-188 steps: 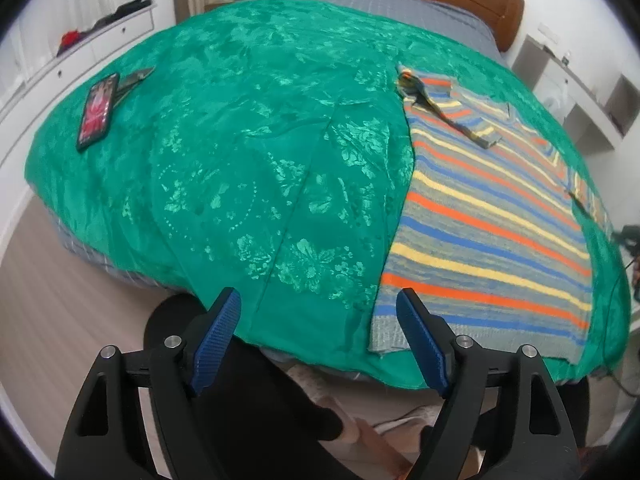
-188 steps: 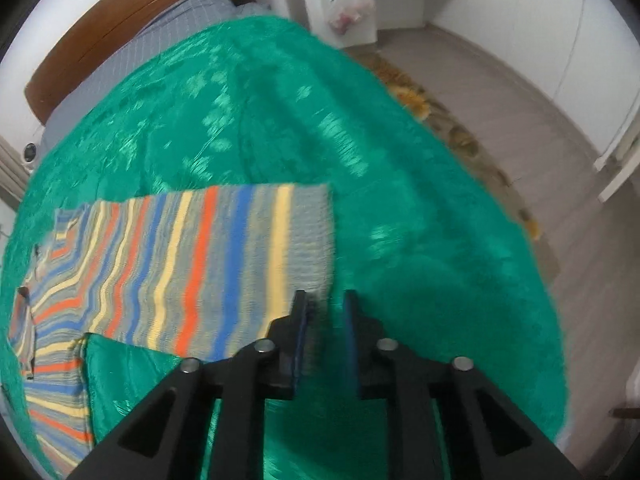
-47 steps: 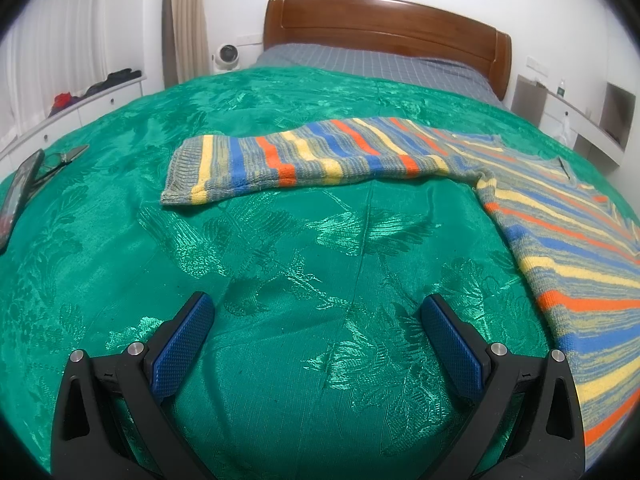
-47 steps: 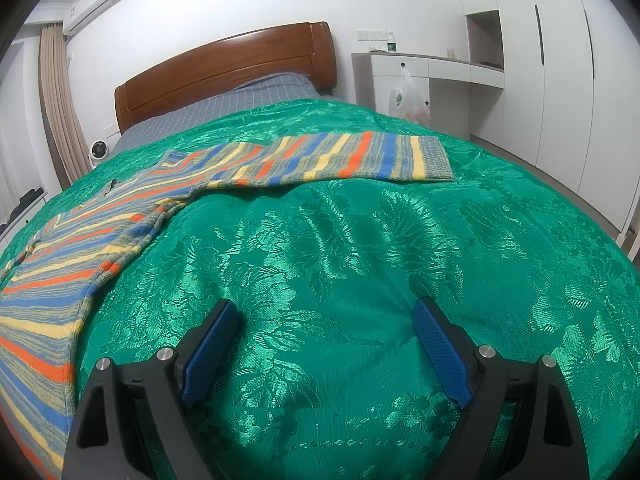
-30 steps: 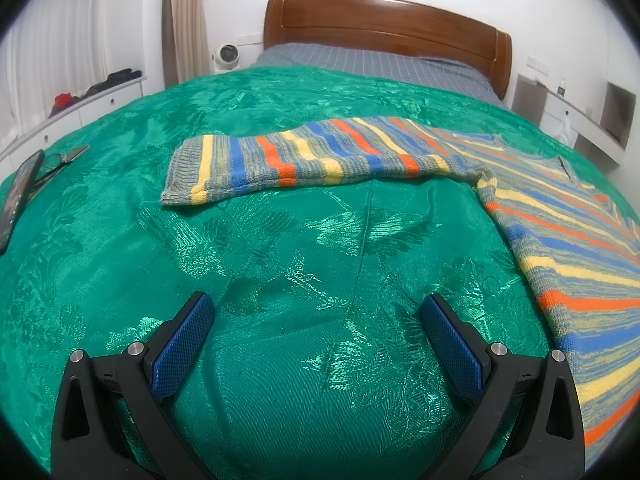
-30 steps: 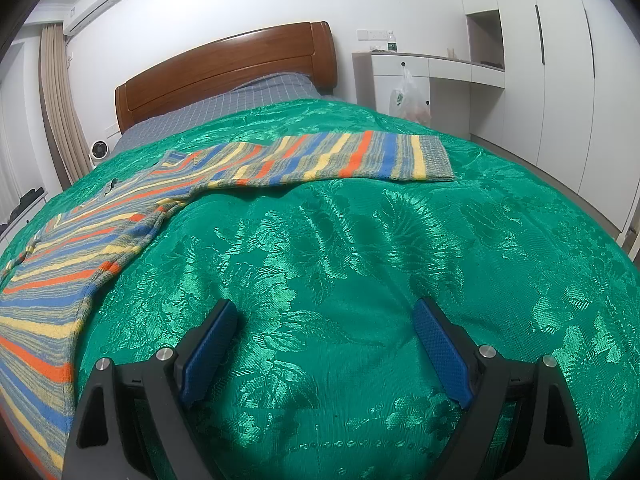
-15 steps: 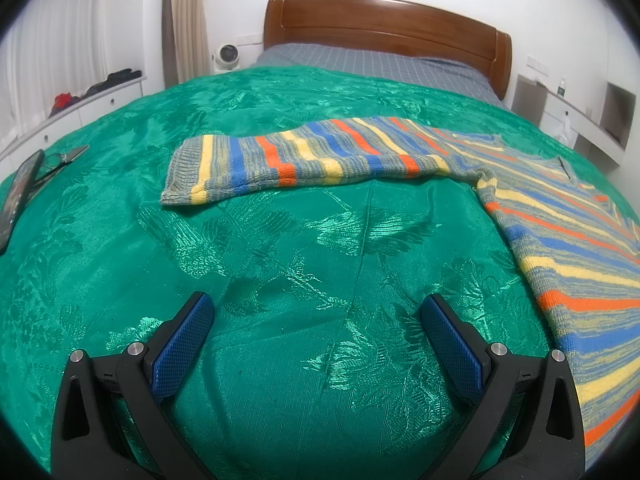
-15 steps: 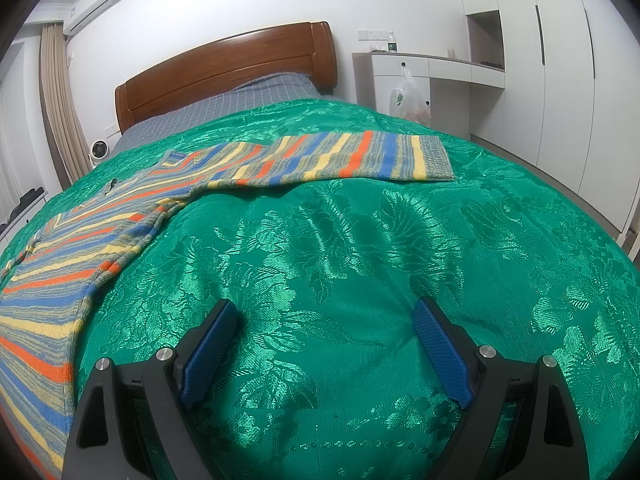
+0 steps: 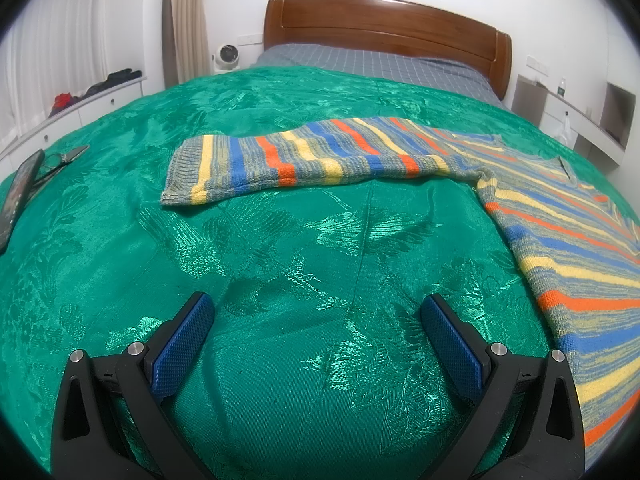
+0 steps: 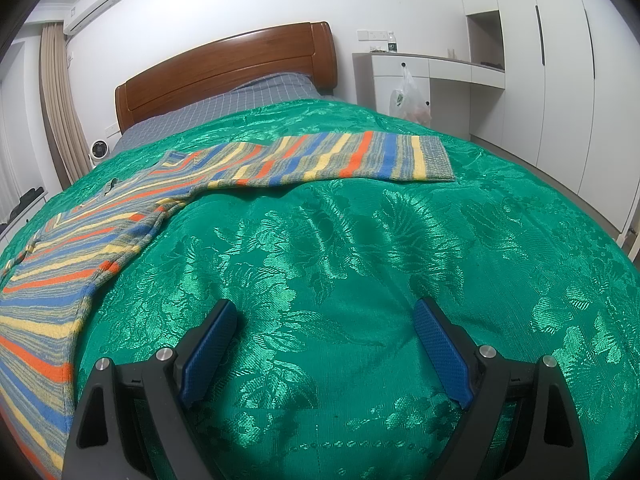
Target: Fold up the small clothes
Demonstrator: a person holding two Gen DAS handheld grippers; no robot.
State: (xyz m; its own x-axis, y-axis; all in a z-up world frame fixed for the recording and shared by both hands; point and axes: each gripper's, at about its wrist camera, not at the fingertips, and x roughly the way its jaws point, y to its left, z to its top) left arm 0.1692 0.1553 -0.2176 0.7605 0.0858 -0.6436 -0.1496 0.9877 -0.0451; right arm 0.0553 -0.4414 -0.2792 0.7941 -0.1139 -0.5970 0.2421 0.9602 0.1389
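Two sleeves of the striped sweater [image 9: 568, 240] lie spread flat on the green bedspread [image 9: 304, 264], one to each side of the body. In the left wrist view the left sleeve [image 9: 304, 160] runs from about one o'clock across to eleven o'clock, its ribbed cuff [image 9: 182, 172] at the far left end; the body falls away at three to four o'clock. In the right wrist view the right sleeve [image 10: 340, 158] stretches from eleven to one o'clock, with its cuff [image 10: 436, 160] at the right end.

It looks a soft, light knit, likely to sag, stretch and drag along the slick satin-like cover, not hold a crease. The cuffs look like the firmest places to pinch, taking both layers at the ribbed edge, then carrying each sleeve in over the body.

Both tools are empty. The left gripper [image 9: 318, 320] stands with its jaws spread wide over bare bedspread at six o'clock, well apart from the sleeve. The right gripper [image 10: 324, 326] is likewise wide apart, holding nothing, pointing down at the cover short of its sleeve. A phone [image 9: 18, 200] lies at nine o'clock in the left view.
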